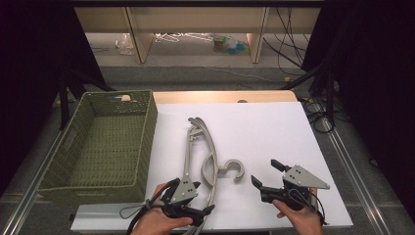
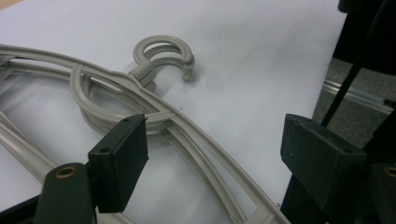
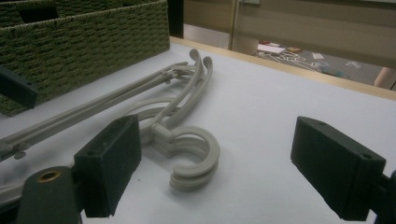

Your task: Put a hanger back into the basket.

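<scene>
1. So far the grey hangers (image 1: 208,149) lie stacked on the table (image 1: 274,127), beside the empty woven basket (image 1: 142,147).
2. Left hand-held gripper (image 1: 198,196) gapes over them, unclamped; right hand-held gripper (image 1: 266,174) waits wide.

No readable text, labels or numbers.

**Materials and finishes**

Hangers (image 1: 210,152): beige-grey moulded plastic, smooth, slight sheen. Basket (image 1: 147,132): green woven fibre, coarse, matt. Table top (image 1: 274,132): white, matt, smooth, with a bare wood edge at the far side. Left gripper (image 2: 212,163) jaw pads: black, matt, plastic-looking.
</scene>
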The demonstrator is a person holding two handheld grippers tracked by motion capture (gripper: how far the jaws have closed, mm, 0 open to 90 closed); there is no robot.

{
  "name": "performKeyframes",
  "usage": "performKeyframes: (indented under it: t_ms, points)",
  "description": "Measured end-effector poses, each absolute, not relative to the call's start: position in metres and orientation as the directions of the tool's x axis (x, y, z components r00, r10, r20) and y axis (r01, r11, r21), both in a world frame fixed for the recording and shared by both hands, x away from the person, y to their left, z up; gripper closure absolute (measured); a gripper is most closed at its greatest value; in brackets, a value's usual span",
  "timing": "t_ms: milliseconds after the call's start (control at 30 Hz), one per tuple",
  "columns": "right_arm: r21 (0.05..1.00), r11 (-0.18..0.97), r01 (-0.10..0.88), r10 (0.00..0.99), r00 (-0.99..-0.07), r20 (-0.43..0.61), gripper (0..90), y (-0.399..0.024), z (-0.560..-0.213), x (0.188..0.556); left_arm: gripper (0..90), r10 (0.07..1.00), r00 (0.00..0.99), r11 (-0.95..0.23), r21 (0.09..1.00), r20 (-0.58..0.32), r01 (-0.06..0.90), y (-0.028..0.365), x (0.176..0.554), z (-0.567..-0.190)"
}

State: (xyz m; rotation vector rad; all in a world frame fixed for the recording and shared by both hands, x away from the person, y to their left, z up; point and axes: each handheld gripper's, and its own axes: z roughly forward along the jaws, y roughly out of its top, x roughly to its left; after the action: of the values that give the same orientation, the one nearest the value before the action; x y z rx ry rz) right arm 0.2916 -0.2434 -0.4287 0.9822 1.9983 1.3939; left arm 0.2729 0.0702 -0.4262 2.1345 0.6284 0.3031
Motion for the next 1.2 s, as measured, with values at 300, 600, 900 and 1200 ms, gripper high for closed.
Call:
performKeyframes:
  t_ms: [300,600,900,1200]
  points:
    - [0.94,0.213,0.266,0.788,-0.616,-0.004,17.7,-0.242,-0.43,0.292,29.4,0.539,0.842,-0.621,0.677,0.003,0.395,0.049,0.295,-0.44]
    - [0.939,0.212,0.27,0.795,-0.606,-0.006,19.0,-0.244,-0.43,0.292,36.5,0.544,0.839,-0.671,0.593,-0.014,0.445,0.029,0.315,-0.455]
    - [0.937,0.215,0.275,0.793,-0.609,-0.003,19.7,-0.242,-0.43,0.292,39.7,0.542,0.84,-0.706,0.534,-0.017,0.466,0.019,0.324,-0.457]
    - [0.936,0.216,0.279,0.793,-0.61,-0.001,20.1,-0.242,-0.43,0.292,56.4,0.528,0.844,-0.703,0.509,-0.095,0.497,0.031,0.327,-0.45]
